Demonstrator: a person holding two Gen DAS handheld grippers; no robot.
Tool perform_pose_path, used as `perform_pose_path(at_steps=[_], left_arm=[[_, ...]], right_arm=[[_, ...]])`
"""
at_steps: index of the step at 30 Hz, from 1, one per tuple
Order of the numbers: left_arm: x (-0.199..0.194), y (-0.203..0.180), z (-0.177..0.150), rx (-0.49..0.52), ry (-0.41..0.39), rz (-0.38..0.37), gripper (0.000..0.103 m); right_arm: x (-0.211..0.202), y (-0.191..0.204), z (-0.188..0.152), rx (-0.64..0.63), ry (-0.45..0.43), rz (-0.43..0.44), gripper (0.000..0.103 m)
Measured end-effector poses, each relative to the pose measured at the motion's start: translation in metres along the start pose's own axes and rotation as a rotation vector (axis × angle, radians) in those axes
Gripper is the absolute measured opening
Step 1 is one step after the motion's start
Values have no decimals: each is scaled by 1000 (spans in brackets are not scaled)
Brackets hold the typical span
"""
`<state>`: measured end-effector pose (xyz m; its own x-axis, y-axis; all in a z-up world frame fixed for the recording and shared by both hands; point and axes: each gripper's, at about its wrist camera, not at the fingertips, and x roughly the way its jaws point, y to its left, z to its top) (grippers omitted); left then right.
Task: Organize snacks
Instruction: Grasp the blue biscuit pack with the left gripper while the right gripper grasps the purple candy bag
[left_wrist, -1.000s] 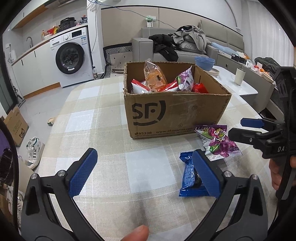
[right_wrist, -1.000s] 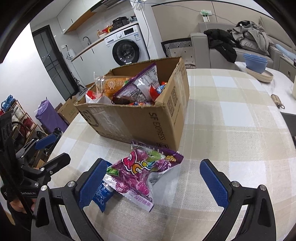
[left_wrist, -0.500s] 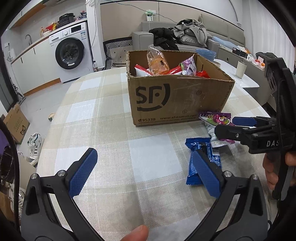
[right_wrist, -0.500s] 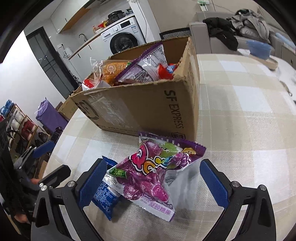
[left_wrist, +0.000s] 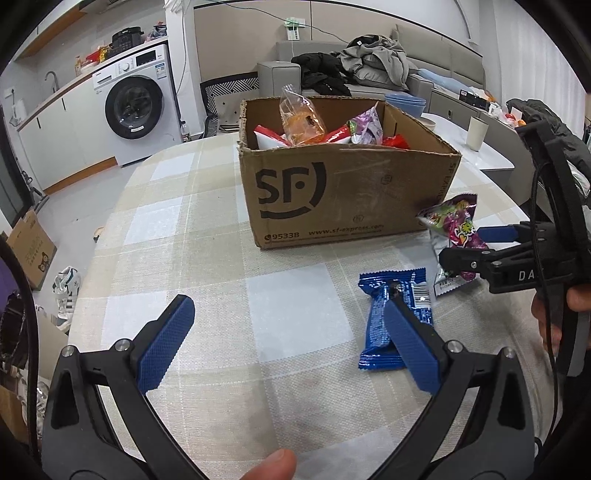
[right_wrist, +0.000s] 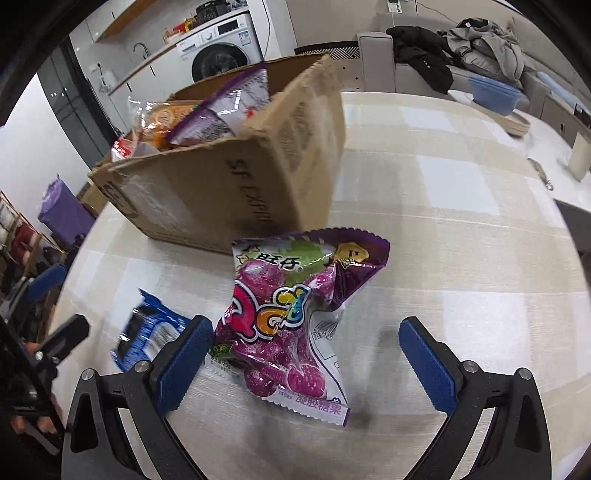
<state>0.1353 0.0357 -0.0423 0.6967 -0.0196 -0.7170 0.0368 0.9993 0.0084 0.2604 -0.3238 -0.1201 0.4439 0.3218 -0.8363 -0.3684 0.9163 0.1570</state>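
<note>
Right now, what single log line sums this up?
right gripper: open, around purple candy bag | left gripper: open, by blue wrapper | box: holds snacks

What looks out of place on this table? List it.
Two snacks lie outside the box: a blue packet flat on the cloth, and a crumpled purple candy bag between the right gripper's open fingers. The box's rim is ragged and torn.

Left wrist view: open tablecloth across left and centre, clear run up to the box front. Box blocks centre top, packed to the rim. Lower right crowded: blue packet, purple bag at the box corner, right gripper straddling it. Right wrist view: table right of the bag is free.
</note>
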Motion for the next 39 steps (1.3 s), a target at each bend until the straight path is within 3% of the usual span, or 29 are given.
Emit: perform_pose_path(at_steps=[9,18,21,22,27,33,37,39], left_arm=[[13,-25,-6,19,44,-94,102],[30,-43,-7,49,68,-113,102],[40,-45,-7,38,94,-126,102],[44,-45,-7,39,104,-124,102],[51,-44,-4,21,114,-151,101],[52,-47,-4,29,120,-208,85],[55,-55,-6,55,132,-221,82],[55,-58,-7,69,131,-224,72]], right_arm=[[-7,-3,-2,-81,-9,-36,102],[-14,-7,-3,-44,-40,56,101],[-12,-11,-2,-25,-36,92,91],[-11,-12,-1,-20,-36,93,83],[-8,-13,0,-7,-38,126,69],[-9,-12,-2,-18,-53,145,59],[-9,-12,-3,-33,-58,155,57],[-10,-11,-4,-41,-62,159,56]])
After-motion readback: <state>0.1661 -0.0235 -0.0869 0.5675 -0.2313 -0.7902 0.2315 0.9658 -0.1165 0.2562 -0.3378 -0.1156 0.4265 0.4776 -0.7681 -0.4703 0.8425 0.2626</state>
